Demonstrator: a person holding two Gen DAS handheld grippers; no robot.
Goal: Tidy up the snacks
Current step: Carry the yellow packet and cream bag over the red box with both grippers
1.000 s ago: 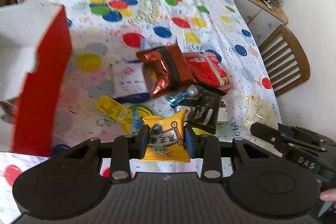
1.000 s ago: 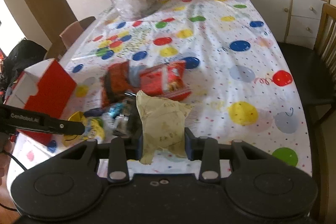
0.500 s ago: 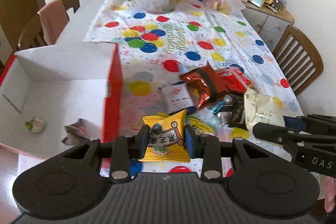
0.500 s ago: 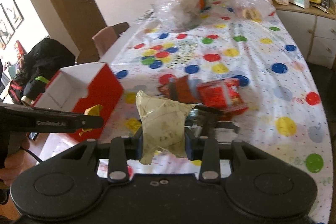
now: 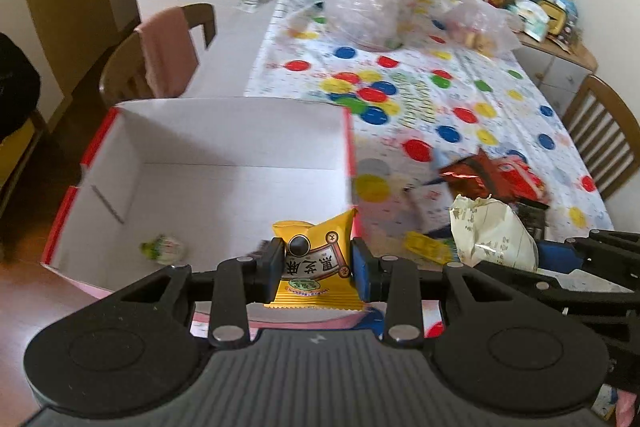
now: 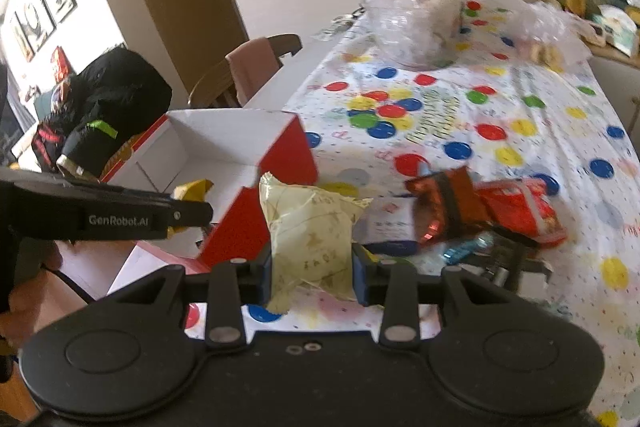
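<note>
Currently left gripper [image 5: 316, 265] clamped on yellow snack packet [image 5: 314, 267], over open red box [image 5: 232, 155]. Right gripper [image 6: 312, 267] clamped on pale wrapped snack [image 6: 310, 227], beside box, above dotted tablecloth [image 6: 500, 99].

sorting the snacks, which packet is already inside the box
The small green-and-white packet on the floor of the box; the yellow packet and cream packet are held in tongs.

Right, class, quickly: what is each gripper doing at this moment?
Left gripper: closed on the yellow snack packet.
Right gripper: closed on the pale cream snack packet.
</note>
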